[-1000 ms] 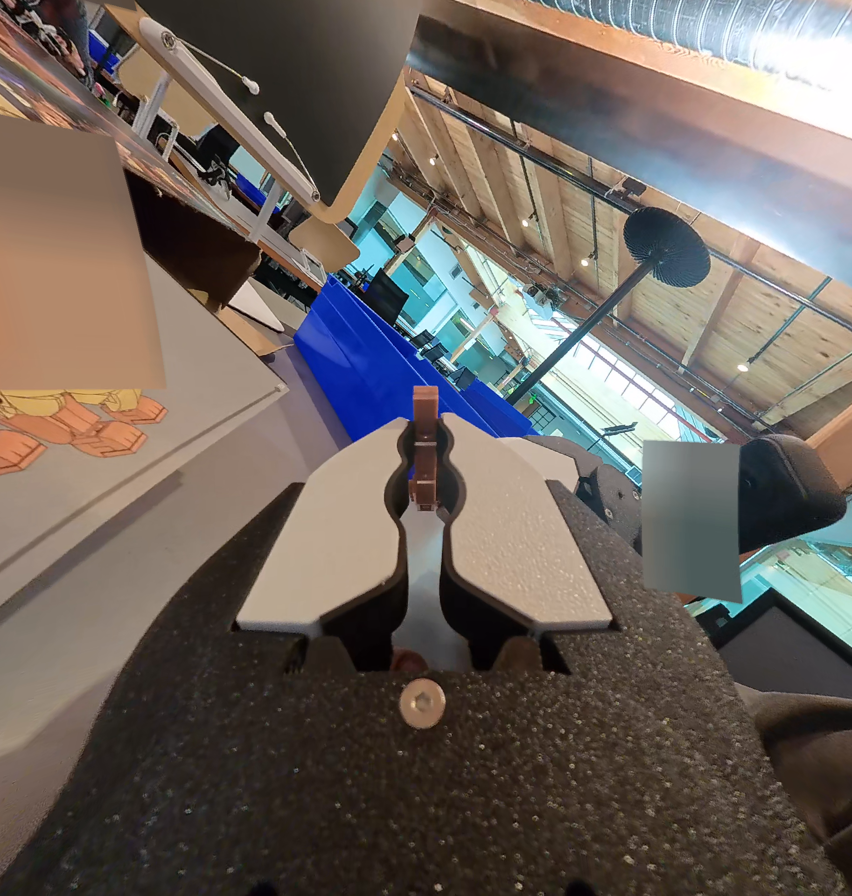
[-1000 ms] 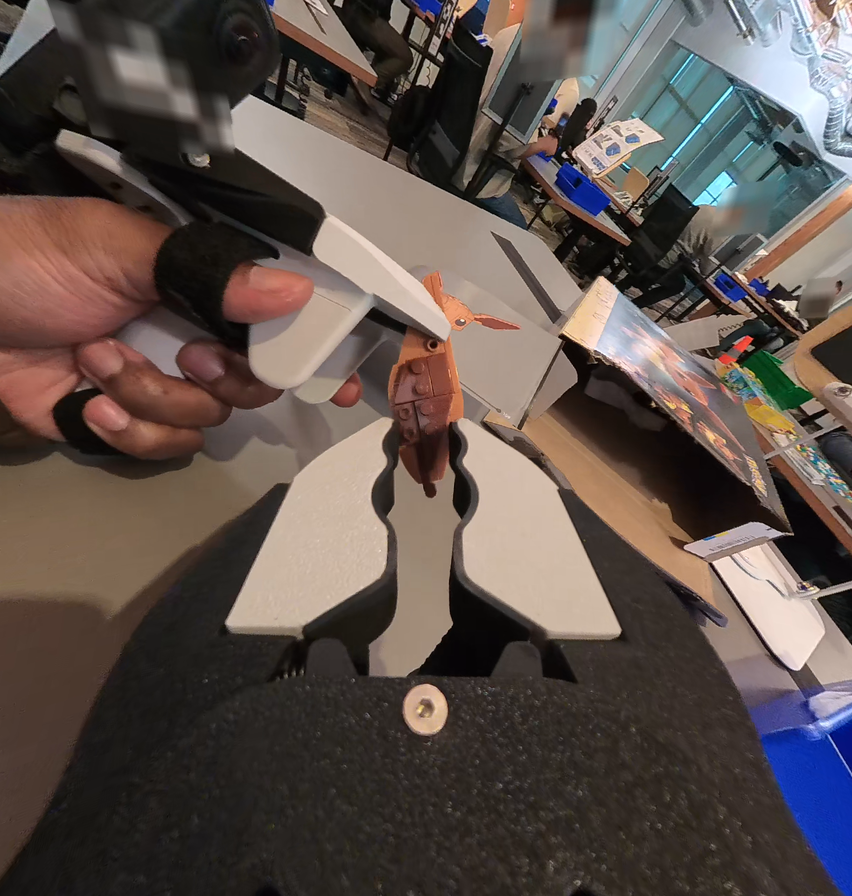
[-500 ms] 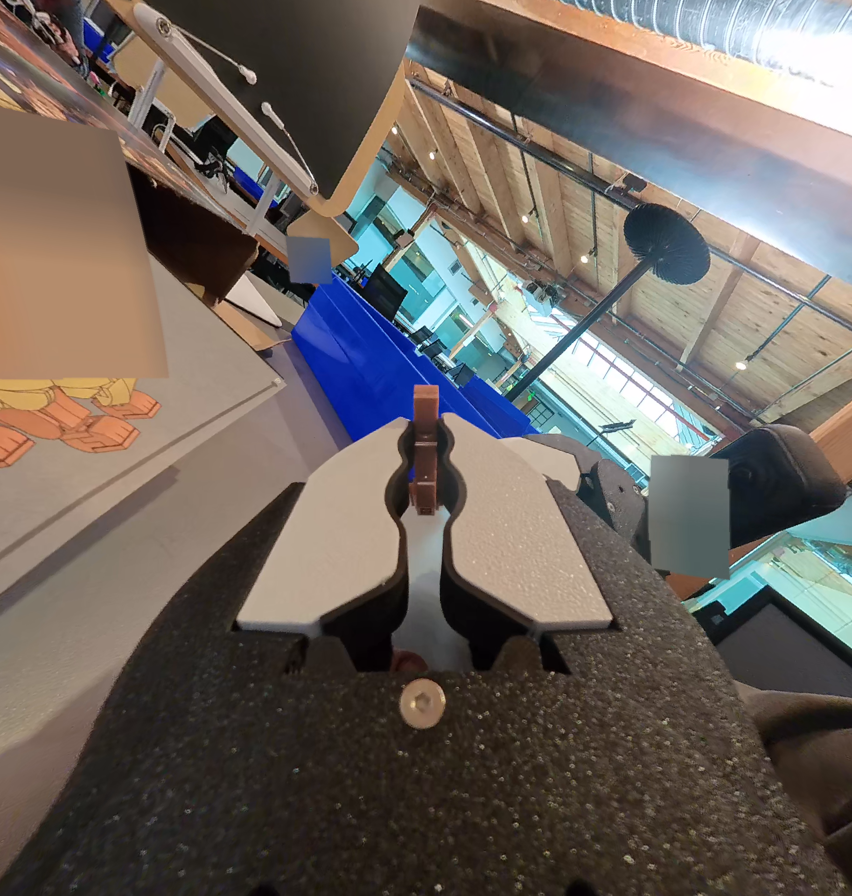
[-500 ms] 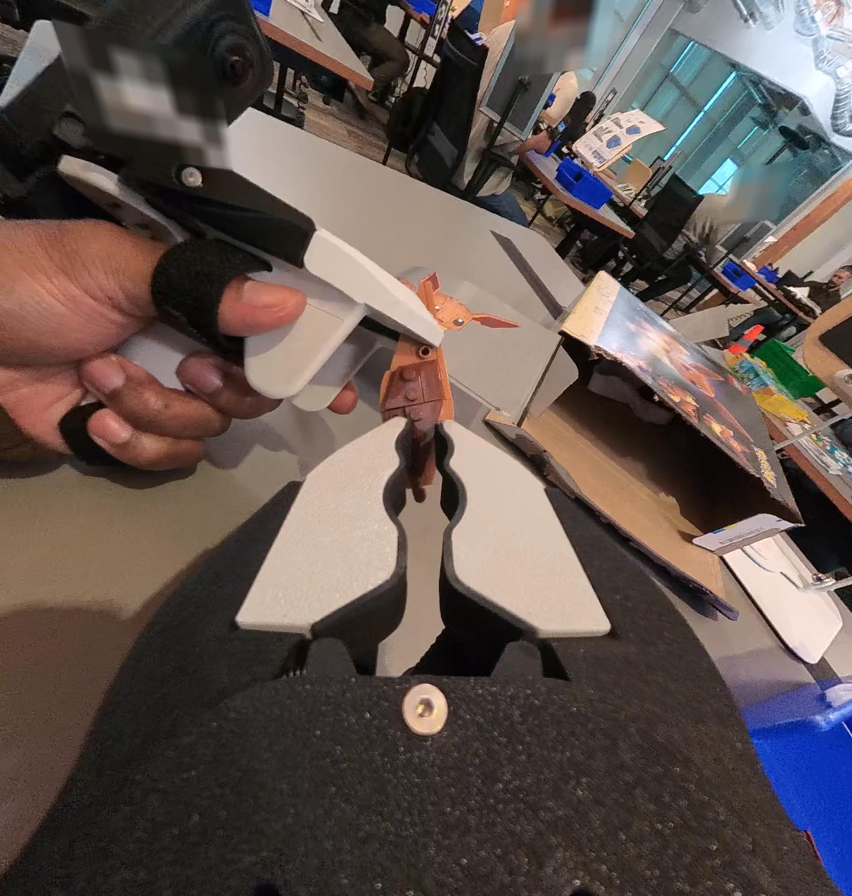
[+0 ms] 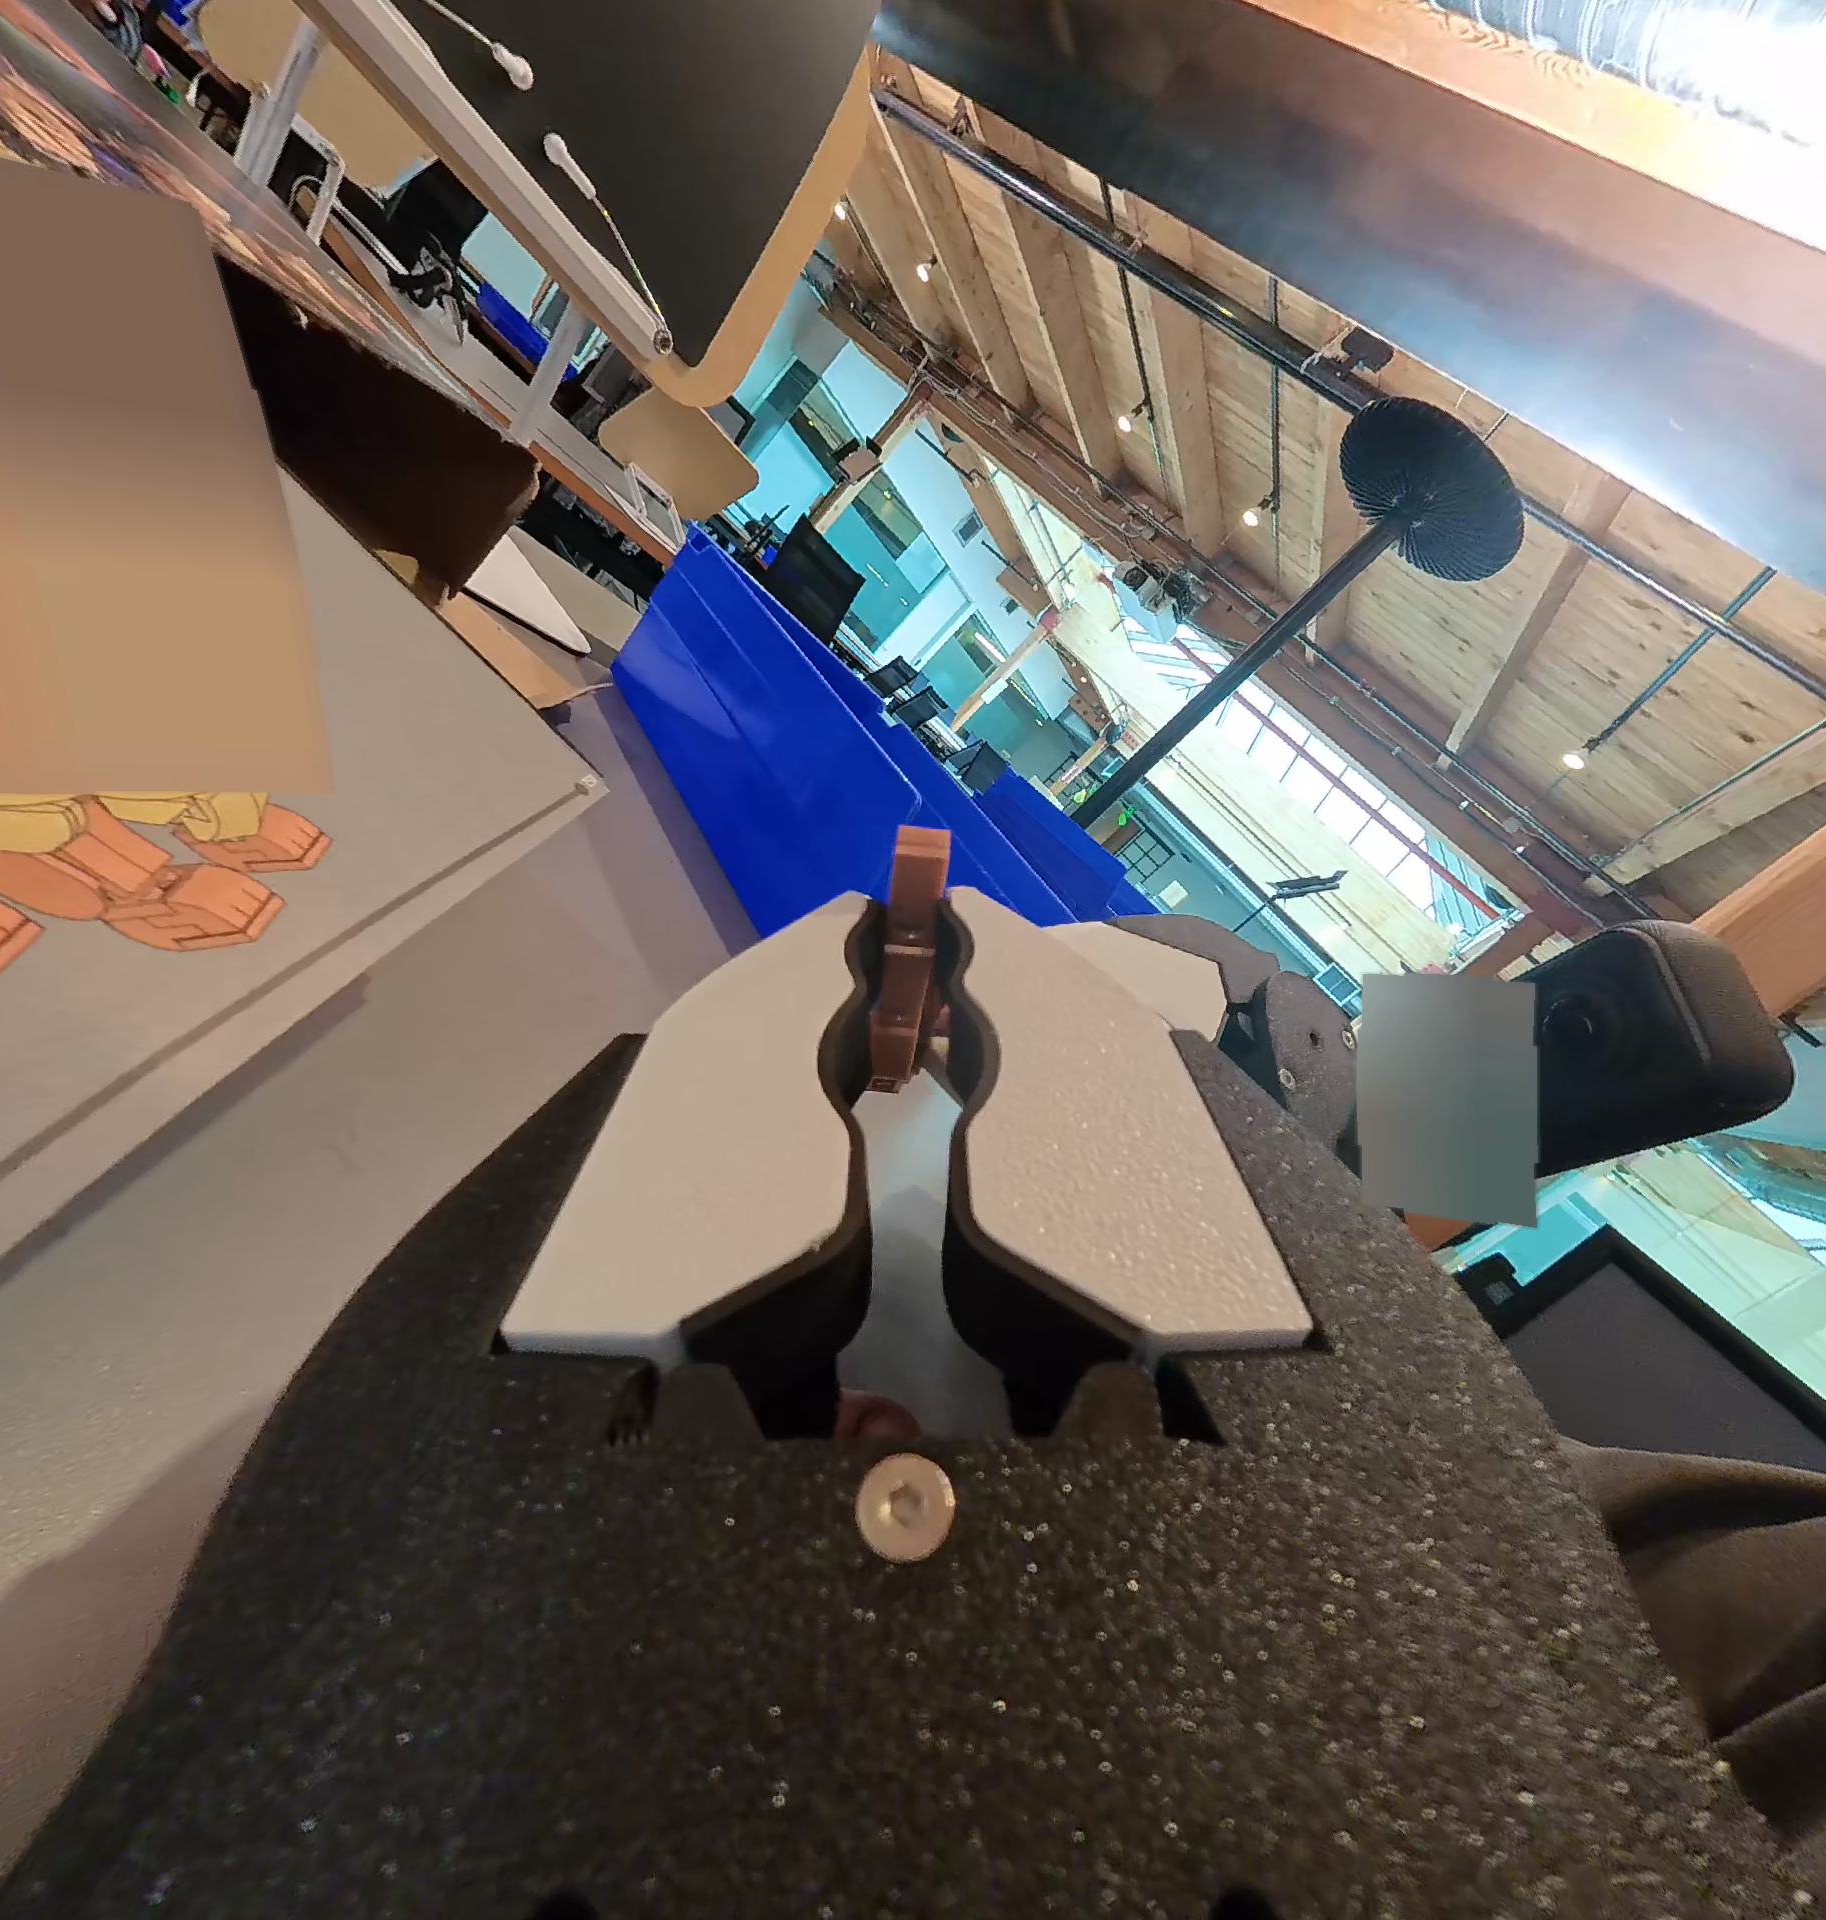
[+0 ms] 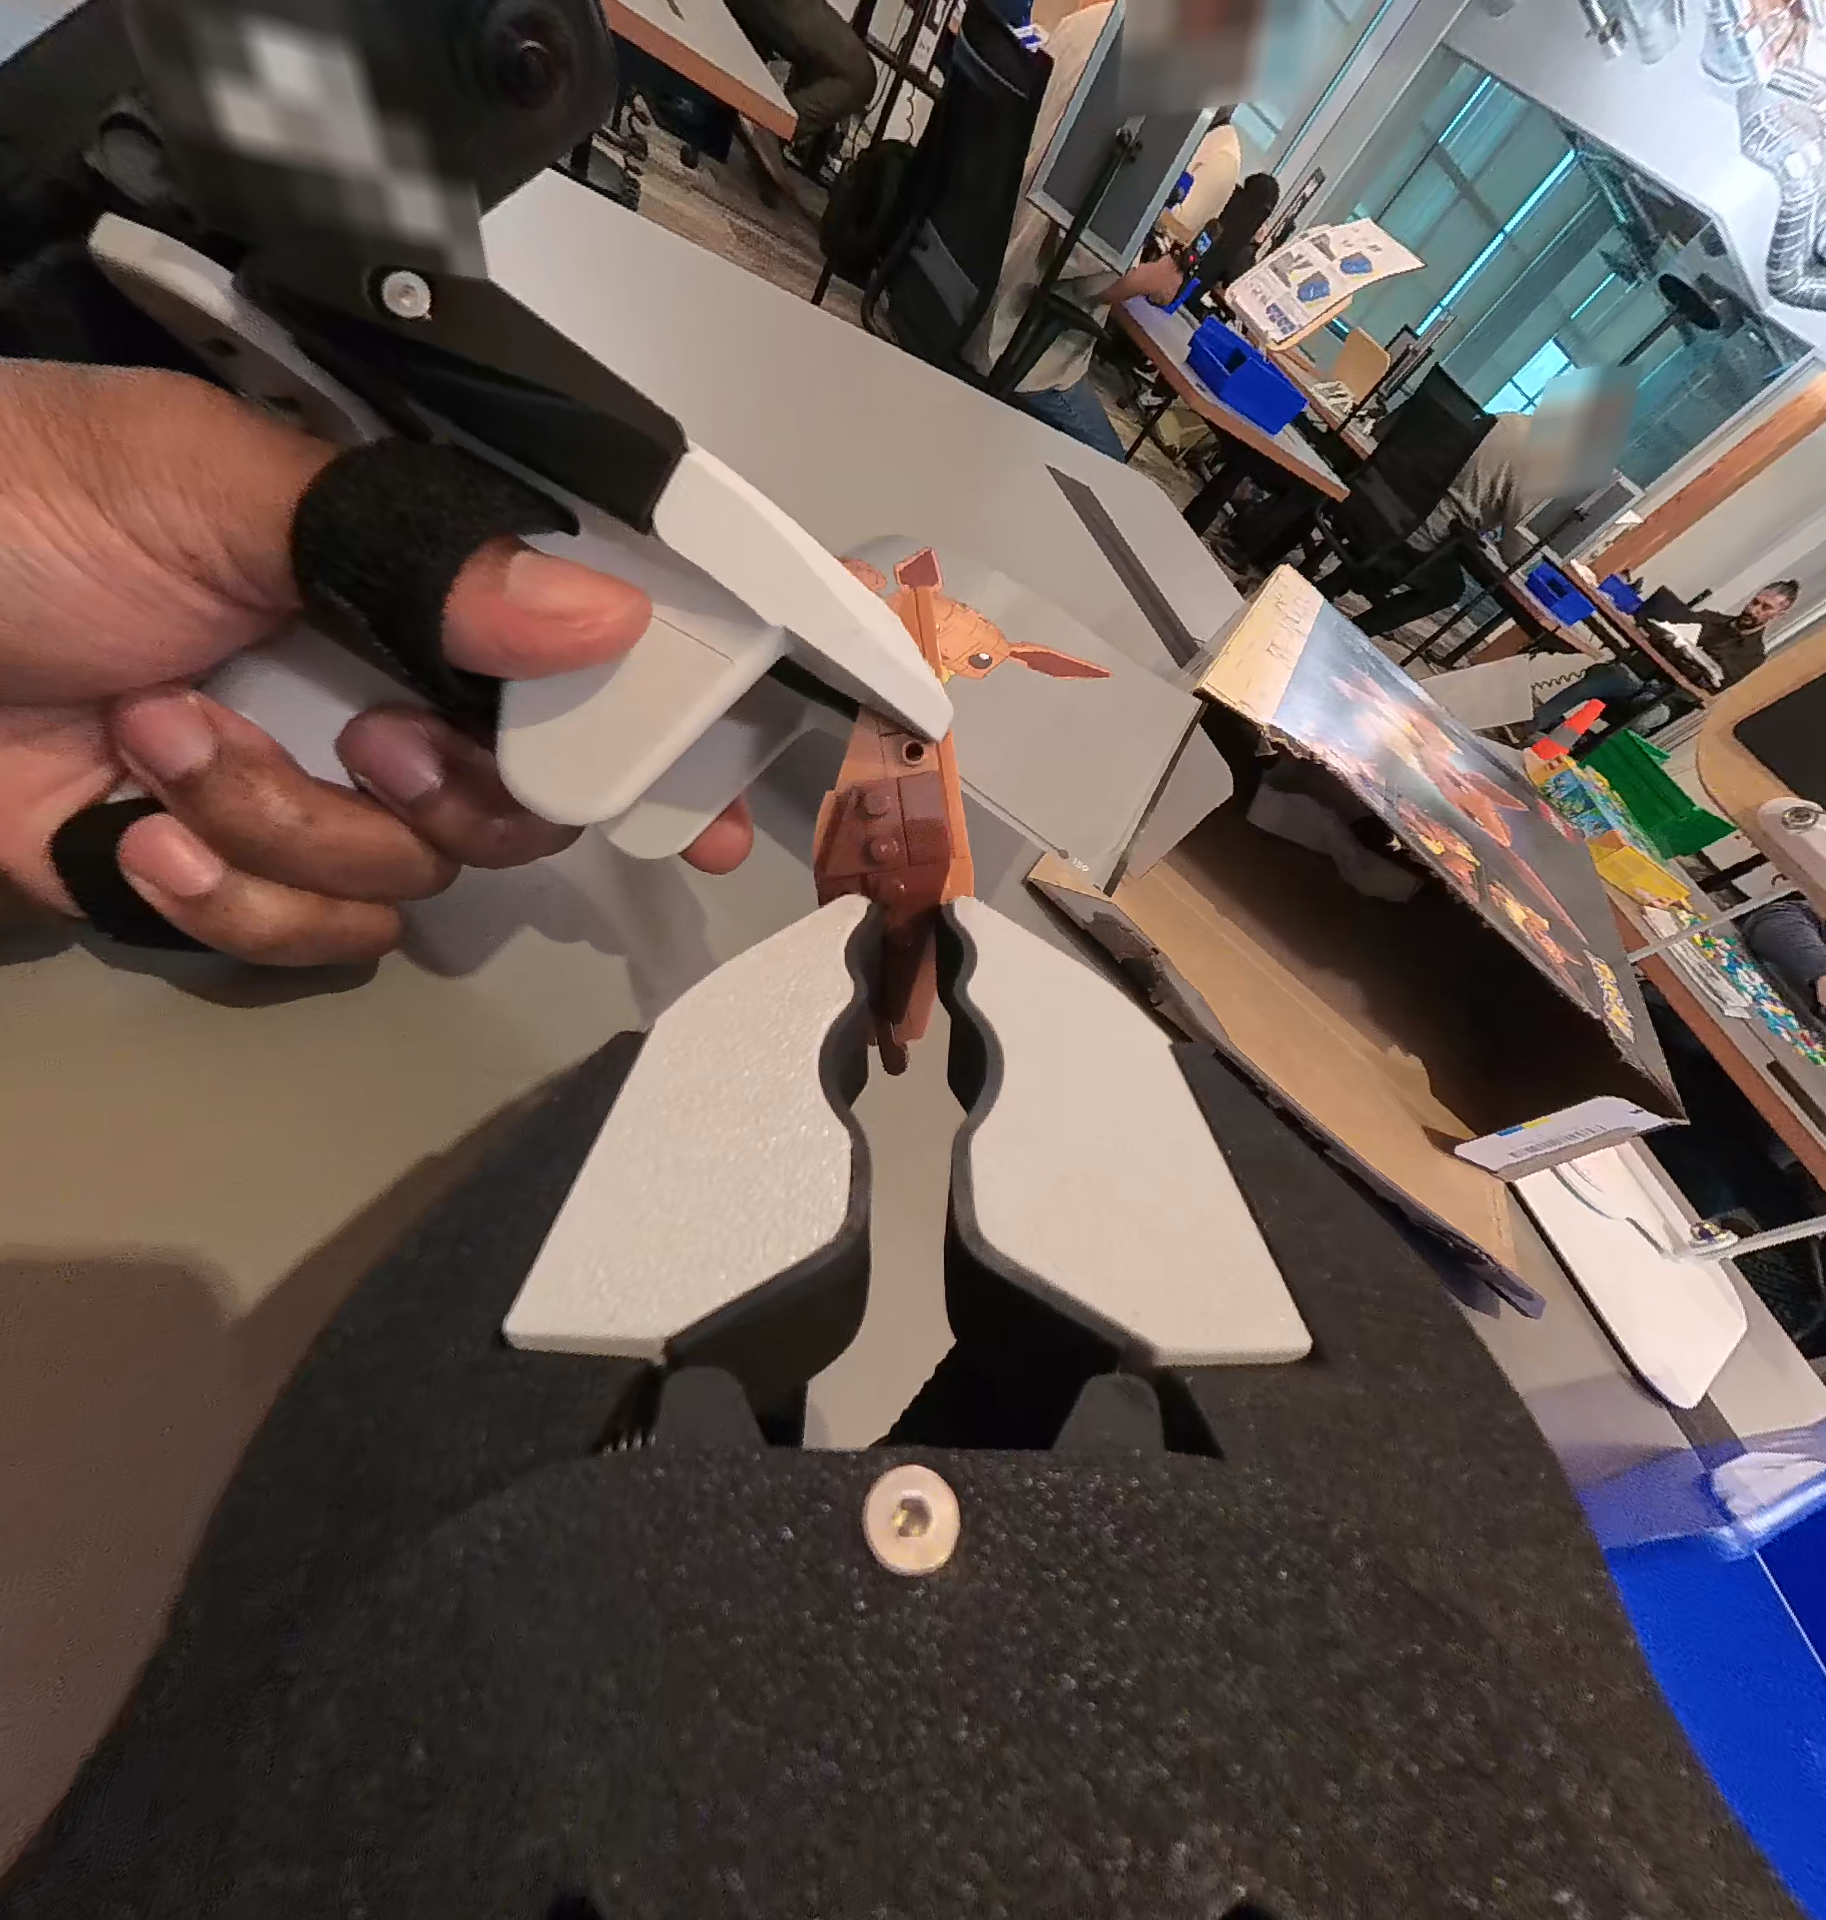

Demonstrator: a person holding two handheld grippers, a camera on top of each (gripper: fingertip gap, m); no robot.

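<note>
Brown plastic brick assembly (image 6: 893,831), studded, clamped at both ends and held in the air above grey table (image 6: 265,1091). Right gripper (image 6: 904,914) closed on narrow lower end of assembly, pads pressing either side. Left gripper (image 5: 909,914) likewise closed on thin upper edge of same piece, seen edge-on at 12 o'clock between its fingertips; confirmed in right wrist view, where that gripper enters from 10 o'clock in a hand (image 6: 161,644). Open cardboard box (image 6: 1356,935) at 3 o'clock of assembly, open instruction booklet (image 6: 1044,727) behind at 1 o'clock, blue bin (image 5: 763,748) at 11 o'clock in left wrist view. Step judged: two-handed hold on a part-built model, seating or separating not determinable. Any next move calls for steady opposed grips; thin ends judged liable to slip or unclip.
</note>
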